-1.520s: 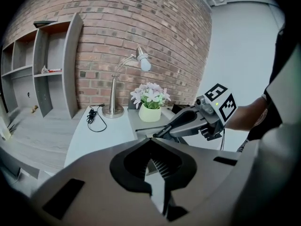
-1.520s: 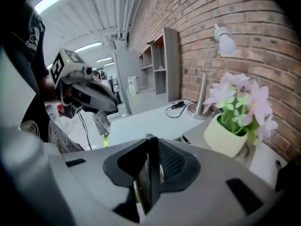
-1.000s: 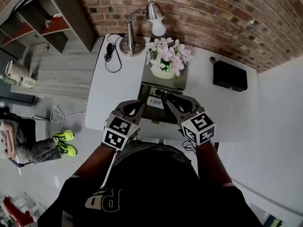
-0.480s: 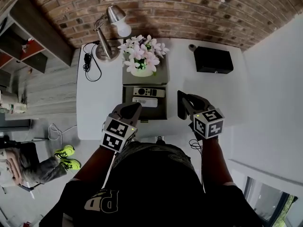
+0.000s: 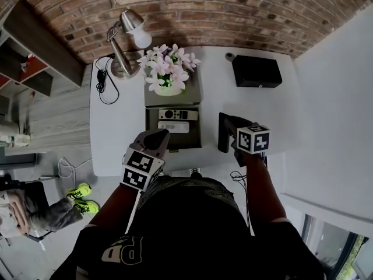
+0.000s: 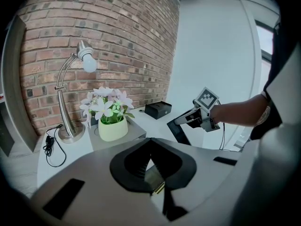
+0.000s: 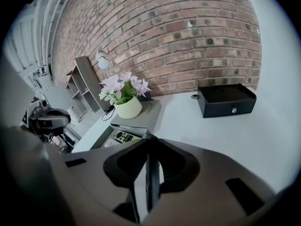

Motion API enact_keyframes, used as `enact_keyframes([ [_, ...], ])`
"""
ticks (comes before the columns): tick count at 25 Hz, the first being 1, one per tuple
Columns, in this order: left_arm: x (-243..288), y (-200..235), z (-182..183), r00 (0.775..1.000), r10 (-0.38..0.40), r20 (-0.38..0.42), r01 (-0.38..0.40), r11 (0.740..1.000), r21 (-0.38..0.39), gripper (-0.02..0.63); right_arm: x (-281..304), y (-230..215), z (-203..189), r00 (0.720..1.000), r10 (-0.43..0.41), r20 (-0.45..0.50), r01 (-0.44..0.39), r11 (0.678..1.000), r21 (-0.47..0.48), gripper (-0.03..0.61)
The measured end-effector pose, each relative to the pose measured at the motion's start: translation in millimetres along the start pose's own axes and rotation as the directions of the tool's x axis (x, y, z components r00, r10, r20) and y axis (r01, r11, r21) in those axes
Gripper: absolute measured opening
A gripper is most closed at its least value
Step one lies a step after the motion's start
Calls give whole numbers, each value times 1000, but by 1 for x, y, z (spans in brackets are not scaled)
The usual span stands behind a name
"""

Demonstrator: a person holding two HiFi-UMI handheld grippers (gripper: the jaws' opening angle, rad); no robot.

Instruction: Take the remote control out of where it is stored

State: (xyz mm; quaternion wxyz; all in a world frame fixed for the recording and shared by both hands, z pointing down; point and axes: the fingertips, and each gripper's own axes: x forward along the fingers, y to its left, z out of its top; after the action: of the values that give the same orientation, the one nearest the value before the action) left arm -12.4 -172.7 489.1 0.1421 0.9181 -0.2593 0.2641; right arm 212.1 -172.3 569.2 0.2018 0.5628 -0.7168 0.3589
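White table [image 5: 116, 136]: remote [image 5: 173, 114] in open box [image 5: 199, 130] just beyond left tool [image 5: 162, 134]

soft, even daylight lies bright on the white table [image 5: 116, 139], with faint shadows and no hard glare. fisheye distortion bends the brick wall [image 5: 204, 16] and blackens the corners of both gripper views. up close, the right claw [image 7: 149, 149] is blurred.

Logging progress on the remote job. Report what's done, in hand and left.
Done: the storage box is open, dark remote control exposed inside. In hand: right gripper clamps the dark lid upright beside the box; left gripper seems clamped on its front edge. Left: set the lid down, lift the remote out.
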Motion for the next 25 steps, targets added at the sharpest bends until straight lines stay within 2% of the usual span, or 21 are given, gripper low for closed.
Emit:
enact_keyframes([
  [8, -7, 11, -7, 999, 43, -9, -43, 998, -34, 7, 53, -33, -16, 993, -26, -114, 38, 994, 106, 75],
  [16, -11, 23, -11, 996, 88, -17, -89, 993, -71, 7, 76, -52, -24, 994, 19, -109, 9, 968, 252, 77],
  [25, -8, 20, -14, 996, 88, -24, -89, 992, -91, 6, 82, -59, -32, 991, 15, -130, 16, 973, 232, 78],
])
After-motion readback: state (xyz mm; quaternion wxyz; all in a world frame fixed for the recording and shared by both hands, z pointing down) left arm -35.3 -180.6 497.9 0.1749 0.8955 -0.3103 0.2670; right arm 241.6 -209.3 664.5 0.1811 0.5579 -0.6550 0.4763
